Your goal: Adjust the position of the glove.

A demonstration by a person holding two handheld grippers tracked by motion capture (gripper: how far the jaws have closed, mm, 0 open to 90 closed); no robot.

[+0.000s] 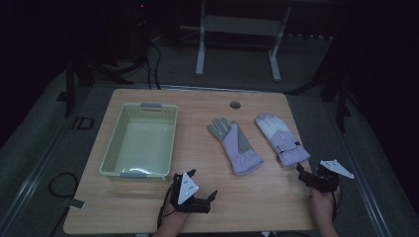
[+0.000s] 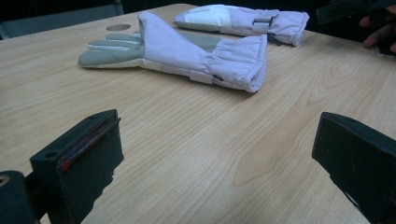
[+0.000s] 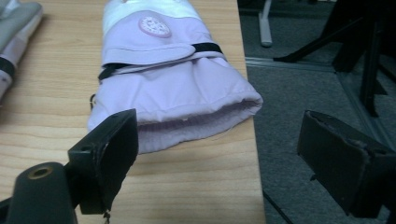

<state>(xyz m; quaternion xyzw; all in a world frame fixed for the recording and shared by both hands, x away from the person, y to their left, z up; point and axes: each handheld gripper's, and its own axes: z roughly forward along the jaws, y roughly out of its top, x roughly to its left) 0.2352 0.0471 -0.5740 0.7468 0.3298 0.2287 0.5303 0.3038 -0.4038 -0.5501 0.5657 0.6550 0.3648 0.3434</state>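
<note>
Near tabletop edge: left claw point(image 1: 203, 189) jaws apart, holding nothing; right claw point(image 1: 302, 174) at the right edge, jaws apart just short of the right glove's point(image 1: 281, 139) cuff. Left glove point(image 1: 235, 145) mid-tabletop, palm up. Basket point(image 1: 140, 140) farther left.

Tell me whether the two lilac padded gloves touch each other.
Apart. The high view shows bare wood between the palm-up glove and the strapped glove.
</note>
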